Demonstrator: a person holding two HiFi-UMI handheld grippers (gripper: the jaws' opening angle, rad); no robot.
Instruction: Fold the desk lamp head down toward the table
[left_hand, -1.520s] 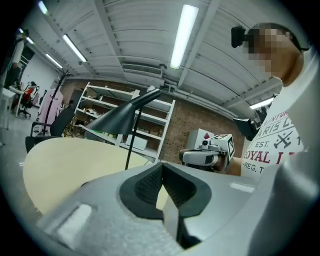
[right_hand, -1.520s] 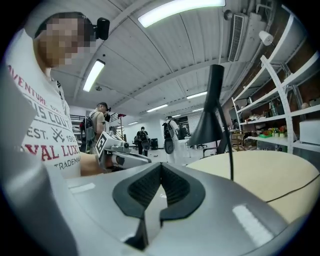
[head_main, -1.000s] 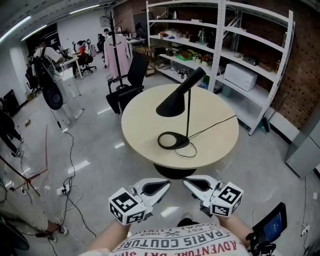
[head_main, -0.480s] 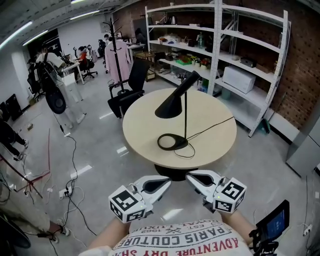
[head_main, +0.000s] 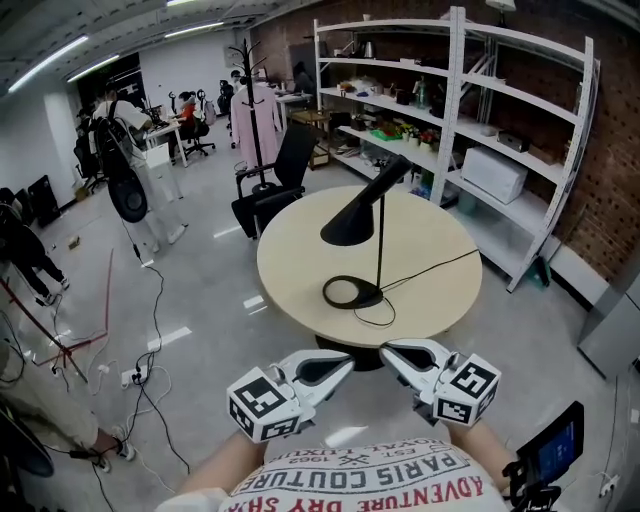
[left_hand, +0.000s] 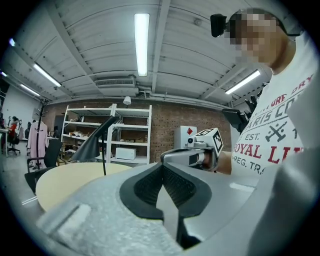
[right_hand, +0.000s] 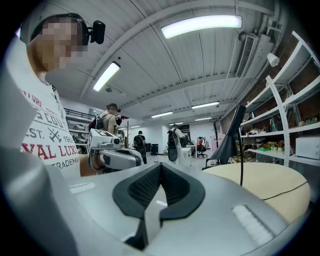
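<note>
A black desk lamp stands on the round beige table. Its cone head tilts up on a thin stem above a ring base, and its cord trails off to the right. My left gripper and right gripper are both shut and empty. They are held close to my chest, tips turned toward each other, short of the table's near edge. In the left gripper view the lamp head shows far left, beyond my left gripper. In the right gripper view the lamp head rises at the right, past my right gripper.
White shelving with boxes lines the brick wall behind the table. A black office chair and a coat rack with a pink garment stand at the table's far left. Cables lie on the floor at the left. People stand at the back left.
Both grippers have risen a little and edged toward the table, still shut. The lamp has not moved.
</note>
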